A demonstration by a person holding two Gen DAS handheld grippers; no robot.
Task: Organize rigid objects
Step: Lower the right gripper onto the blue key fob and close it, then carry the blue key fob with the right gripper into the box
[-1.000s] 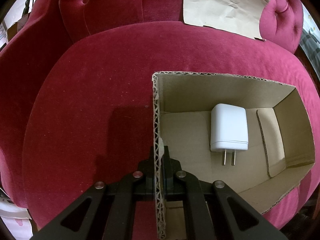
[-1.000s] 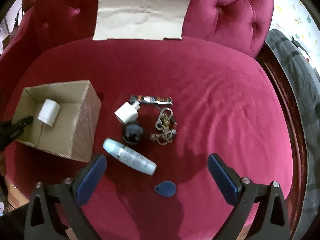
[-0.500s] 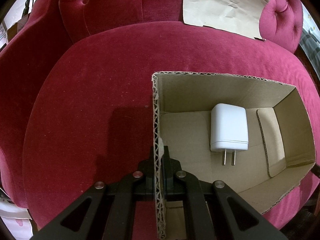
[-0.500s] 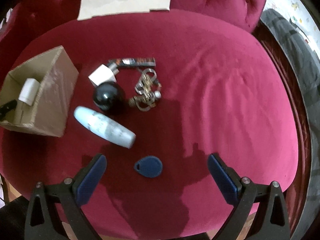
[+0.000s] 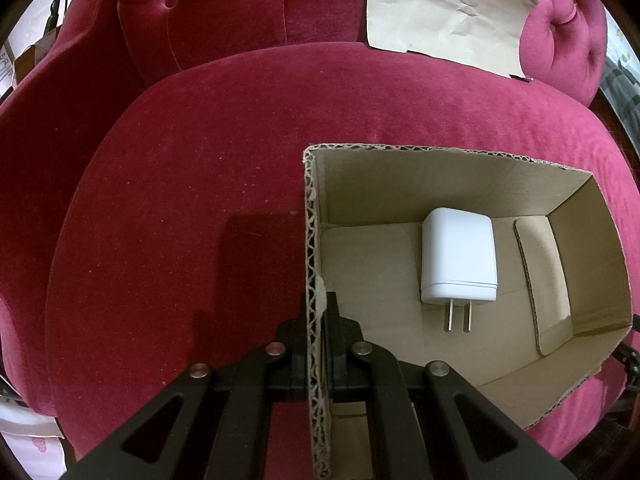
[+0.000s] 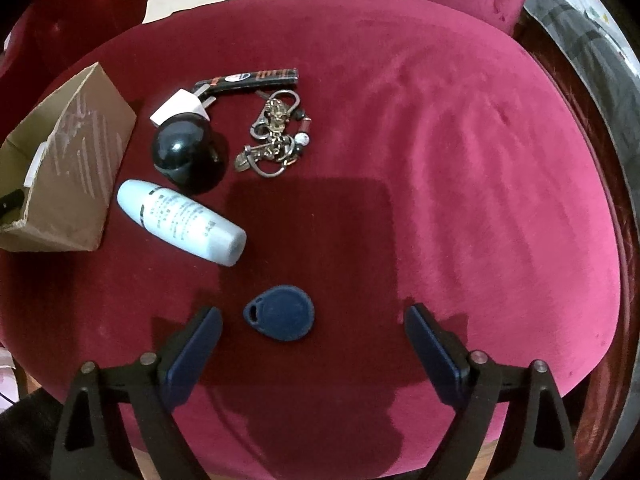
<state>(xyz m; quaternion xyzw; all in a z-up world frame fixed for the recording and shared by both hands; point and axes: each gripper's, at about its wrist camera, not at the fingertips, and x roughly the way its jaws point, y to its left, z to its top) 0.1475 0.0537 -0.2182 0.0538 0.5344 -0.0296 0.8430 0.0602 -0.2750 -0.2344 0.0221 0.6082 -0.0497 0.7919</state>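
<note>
Cardboard box [image 5: 460, 168] sits open-topped on the red velvet seat cushion [image 5: 200, 200], toward its left part as my right camera sees it, and I have my left gripper [image 5: 318, 312] clamped tight on the near left wall, one finger outside and one inside the raw corrugated edge. Inside, a white wall charger [image 5: 458, 256] lies flat on the floor with its prongs toward me; bare cardboard lies around it on every side.

My right gripper [image 6: 312, 332] hangs over the front of the cushion with its jaws closing from wide, the pads not yet on anything. A blue key fob [image 6: 282, 312] lies flat between the blue pads [image 6: 194, 352], nearer the left one, clear of both.

Beyond it a white bottle [image 6: 182, 220] lies on its side, its rounded end close to the box's outer wall. Behind the bottle a black ball [image 6: 182, 150] rests against a small white block [image 6: 176, 104], and a dark red-patterned bar [image 6: 248, 78] lies just behind those. A metal keychain bundle [image 6: 276, 132] lies just right of the ball, apart from it.

Right of the keychain the cushion is bare velvet out to its curved edge. A sheet of brown paper [image 5: 448, 16] leans on the backrest.
</note>
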